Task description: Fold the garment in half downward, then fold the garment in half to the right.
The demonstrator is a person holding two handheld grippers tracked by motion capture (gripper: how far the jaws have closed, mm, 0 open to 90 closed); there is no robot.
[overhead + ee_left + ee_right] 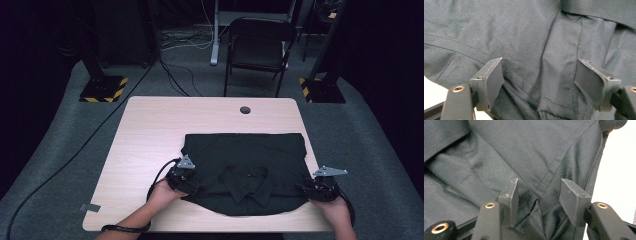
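Observation:
A black collared shirt (245, 165) lies folded on the pale wooden table (150, 130), its collar toward the near edge. My left gripper (186, 181) rests at the shirt's near left corner. In the left gripper view my left gripper (539, 68) has its jaws wide apart, with a seamed fold of the shirt (519, 37) lying between them untouched. My right gripper (311, 189) sits at the shirt's near right corner. In the right gripper view my right gripper (538, 188) stands open around a small bunch of cloth at the shirt's (529, 152) edge, and the pads stay clear of it.
A round cable hole (245, 109) sits near the table's far edge. A small grey tag (90, 207) lies at the near left corner. Beyond the table stand a black folding chair (257, 47) and two stands with striped bases (104, 89). A cable (65, 160) runs across the floor.

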